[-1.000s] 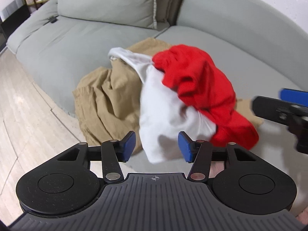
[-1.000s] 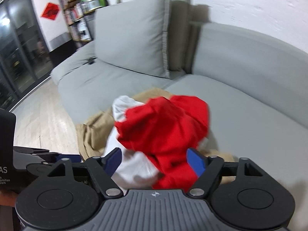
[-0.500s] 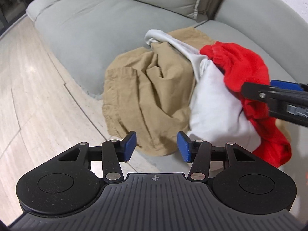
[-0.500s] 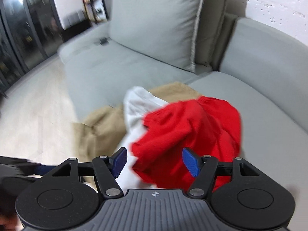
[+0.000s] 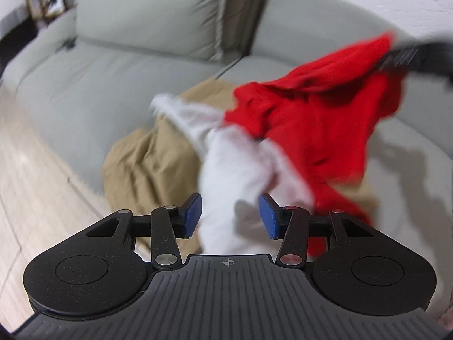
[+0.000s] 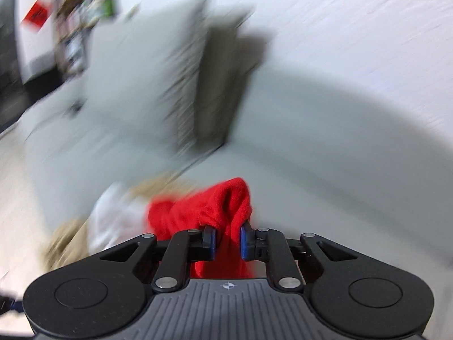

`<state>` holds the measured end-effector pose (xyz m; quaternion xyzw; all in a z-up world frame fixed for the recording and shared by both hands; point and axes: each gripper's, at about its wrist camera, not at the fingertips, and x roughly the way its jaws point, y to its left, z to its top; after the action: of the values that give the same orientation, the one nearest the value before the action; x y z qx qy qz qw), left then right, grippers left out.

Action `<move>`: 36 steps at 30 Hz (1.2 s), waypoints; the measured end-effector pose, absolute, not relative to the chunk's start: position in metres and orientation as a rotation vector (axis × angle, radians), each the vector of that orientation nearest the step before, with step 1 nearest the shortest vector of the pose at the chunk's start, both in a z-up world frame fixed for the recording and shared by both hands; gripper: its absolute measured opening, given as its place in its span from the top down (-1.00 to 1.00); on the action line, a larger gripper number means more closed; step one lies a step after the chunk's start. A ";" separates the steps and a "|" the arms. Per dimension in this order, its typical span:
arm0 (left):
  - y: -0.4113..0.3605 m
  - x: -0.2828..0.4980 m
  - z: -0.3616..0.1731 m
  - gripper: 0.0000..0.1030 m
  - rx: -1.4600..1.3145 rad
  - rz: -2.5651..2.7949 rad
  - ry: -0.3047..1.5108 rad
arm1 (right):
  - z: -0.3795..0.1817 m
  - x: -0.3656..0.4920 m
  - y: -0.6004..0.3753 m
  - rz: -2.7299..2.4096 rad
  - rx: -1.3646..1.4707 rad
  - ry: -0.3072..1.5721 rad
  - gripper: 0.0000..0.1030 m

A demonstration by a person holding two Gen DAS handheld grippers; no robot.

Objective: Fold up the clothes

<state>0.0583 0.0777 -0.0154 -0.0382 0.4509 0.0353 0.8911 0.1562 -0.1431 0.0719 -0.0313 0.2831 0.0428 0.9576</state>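
Note:
A pile of clothes lies at the front edge of a grey sofa (image 5: 85, 85). My right gripper (image 6: 228, 240) is closing, its blue pads pinching a fold of the red garment (image 6: 215, 206). In the left wrist view that gripper is a dark blur at the upper right, lifting the red garment (image 5: 317, 124) off the pile. Under it are a white garment (image 5: 237, 175) and a tan garment (image 5: 147, 167) that hangs over the seat edge. My left gripper (image 5: 230, 216) is open just in front of the white cloth, pads not pressing on it.
A large grey back cushion (image 5: 147, 8) leans at the rear, with a darker one beside it. Pale wood floor (image 5: 28, 184) runs along the left. A bookshelf (image 6: 79, 14) stands far left by the white wall. Both views are motion-blurred.
My right gripper has shut on the red garment and raised it up and to the right. The left gripper swung back from the tan cloth to the white one.

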 end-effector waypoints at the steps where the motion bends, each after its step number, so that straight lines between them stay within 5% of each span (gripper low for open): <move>1: 0.069 0.056 -0.009 0.02 -0.069 0.056 0.920 | 0.099 0.148 -0.170 0.029 -0.040 0.508 0.71; 4: 0.035 0.047 0.007 0.01 -0.038 -0.016 0.874 | 0.166 0.094 -0.246 -0.136 -0.007 0.330 0.71; 8: -0.018 0.032 0.015 0.00 0.008 -0.125 0.853 | 0.187 0.003 -0.320 -0.332 -0.044 0.246 0.68; 11: -0.064 0.016 0.013 -0.03 0.059 -0.224 0.870 | 0.145 -0.050 -0.354 -0.294 -0.021 0.418 0.60; 15: -0.129 -0.005 -0.011 -0.03 0.160 -0.331 0.958 | 0.015 -0.091 -0.361 -0.136 0.092 0.880 0.33; 17: -0.150 -0.017 -0.021 -0.03 0.210 -0.360 0.985 | -0.037 -0.115 -0.353 -0.070 0.150 1.021 0.36; 21: -0.187 -0.043 -0.043 -0.06 0.304 -0.398 1.036 | -0.070 -0.151 -0.359 -0.049 0.282 1.050 0.14; 36: -0.273 -0.027 -0.092 -0.17 0.233 -0.619 1.063 | -0.064 -0.156 -0.447 -0.244 0.441 0.927 -0.06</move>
<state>-0.0275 -0.2730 -0.0922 0.1088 0.4974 -0.2895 0.8105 -0.1557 -0.4466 -0.0640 0.2104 0.4425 -0.1164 0.8639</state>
